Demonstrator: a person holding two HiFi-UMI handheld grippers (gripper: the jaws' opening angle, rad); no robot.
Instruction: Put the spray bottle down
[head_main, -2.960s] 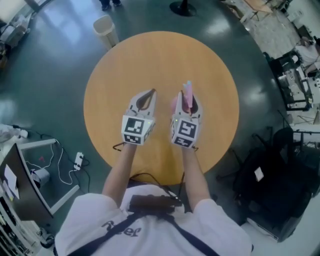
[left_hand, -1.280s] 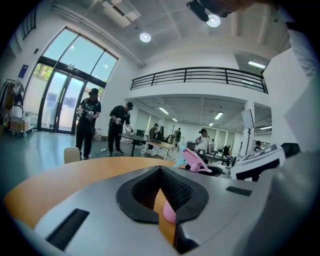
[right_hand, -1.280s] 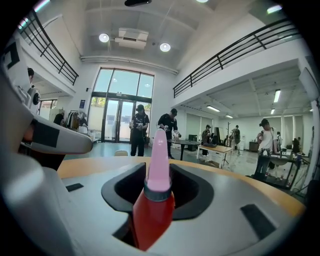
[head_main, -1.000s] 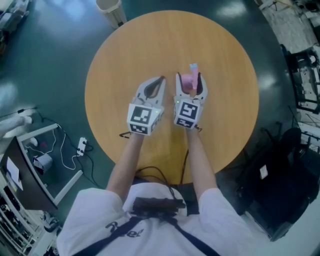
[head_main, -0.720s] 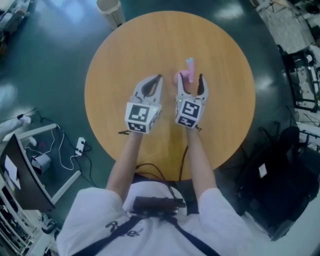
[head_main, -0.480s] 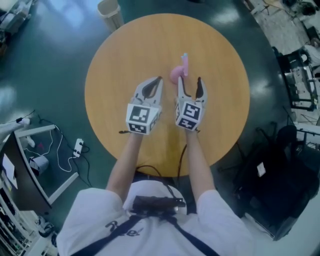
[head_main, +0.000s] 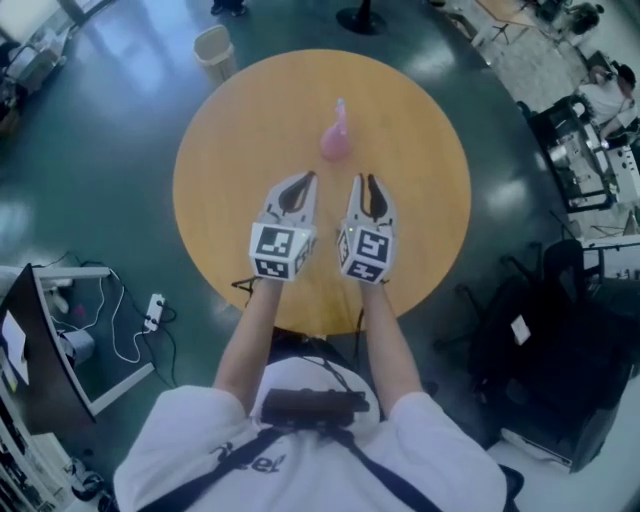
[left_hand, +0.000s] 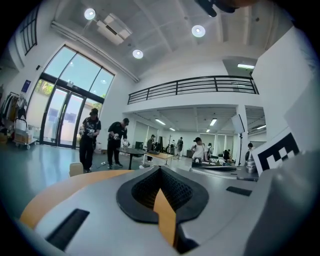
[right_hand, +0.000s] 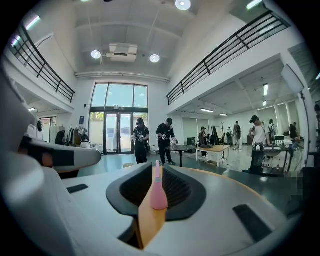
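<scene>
A pale pink plastic spray bottle (head_main: 336, 135) stands upright on the round wooden table (head_main: 220, 170), toward its 12 o'clock and apart from the right gripper (head_main: 366, 181) (jaws just closing, seemingly slightly apart, empty). The left gripper (head_main: 311, 178) is pressed together.

round wooden table (head_main: 222, 170); bin (head_main: 212, 47) on floor beyond it

Straight ahead of the right gripper (head_main: 365, 183), whose empty jaws have just been closing, a pink pear-shaped spray bottle (head_main: 335, 140) stands upright, well apart, on the round wooden table (head_main: 225, 160). The left gripper (head_main: 307, 180) crowds its left side. Bare tabletop lies to its right and ahead of the left gripper.
</scene>
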